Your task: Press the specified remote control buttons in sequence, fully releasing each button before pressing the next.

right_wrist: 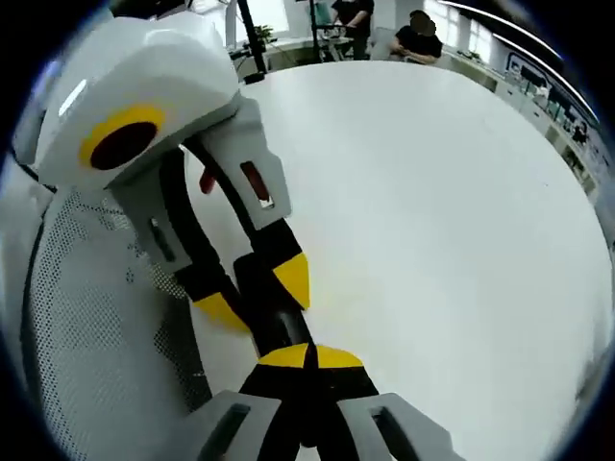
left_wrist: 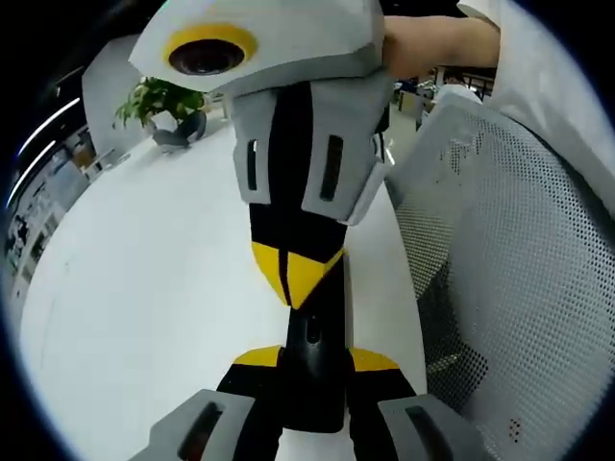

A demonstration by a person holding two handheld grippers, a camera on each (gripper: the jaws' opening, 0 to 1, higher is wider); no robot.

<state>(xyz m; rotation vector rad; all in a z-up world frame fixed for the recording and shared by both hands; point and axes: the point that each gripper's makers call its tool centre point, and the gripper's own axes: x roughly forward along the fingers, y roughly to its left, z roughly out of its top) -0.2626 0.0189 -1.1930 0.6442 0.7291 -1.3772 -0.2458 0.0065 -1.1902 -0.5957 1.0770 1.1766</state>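
A slim black remote control (left_wrist: 314, 384) is clamped between the yellow-tipped jaws of my left gripper (left_wrist: 315, 360), which is shut on it above the white table (left_wrist: 154, 288). My right gripper (left_wrist: 293, 277) comes down from the top of the left gripper view, its two yellow tips shut together into one point that rests on the remote's upper face. In the right gripper view, my right gripper (right_wrist: 309, 357) touches the remote control (right_wrist: 272, 322) with its shut tips, and my left gripper (right_wrist: 258, 293) holds the remote from the left. The buttons are too dark to make out.
A white mesh chair back (left_wrist: 509, 288) stands close on the right, and shows again as the chair (right_wrist: 86, 317) in the right gripper view. A potted plant (left_wrist: 159, 101) sits at the table's far end. Seated people (right_wrist: 418, 34) are beyond the table. A person's forearm (left_wrist: 442, 43) shows behind the right gripper.
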